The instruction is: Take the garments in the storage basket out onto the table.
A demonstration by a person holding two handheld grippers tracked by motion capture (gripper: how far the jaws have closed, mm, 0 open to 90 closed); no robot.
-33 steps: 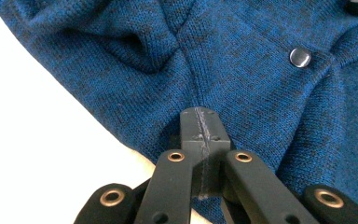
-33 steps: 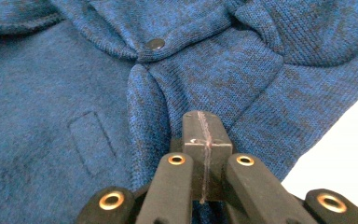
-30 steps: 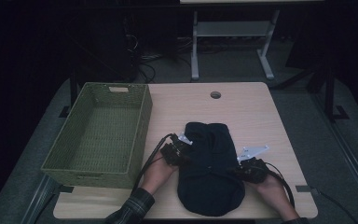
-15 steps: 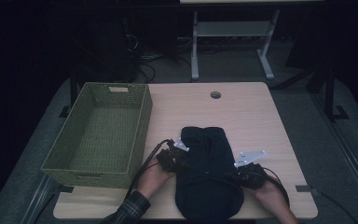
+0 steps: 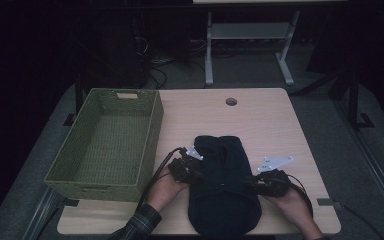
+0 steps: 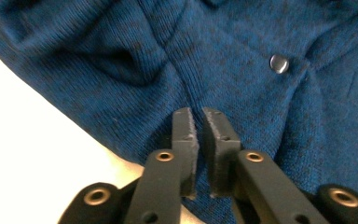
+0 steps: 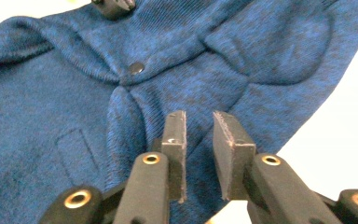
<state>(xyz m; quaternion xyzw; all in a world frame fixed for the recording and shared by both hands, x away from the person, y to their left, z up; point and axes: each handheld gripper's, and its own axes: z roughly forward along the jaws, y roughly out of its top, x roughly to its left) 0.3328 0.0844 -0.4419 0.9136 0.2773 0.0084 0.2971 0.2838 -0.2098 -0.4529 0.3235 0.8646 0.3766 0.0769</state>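
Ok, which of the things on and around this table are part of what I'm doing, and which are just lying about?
In the job:
- blue knitted garment, lying folded on the table
- left gripper and right gripper, jaws just opening, a small gap, no cloth between them

Lying about:
- green woven basket, empty, perhaps where the garment goes
- white stand on the floor behind

Left gripper and right gripper low and level, pointing inward toward each other, forearms entering from the bottom edge. Jaws on both just been opening (narrow gap on the left, wider on the right); nothing pinched between either pair.
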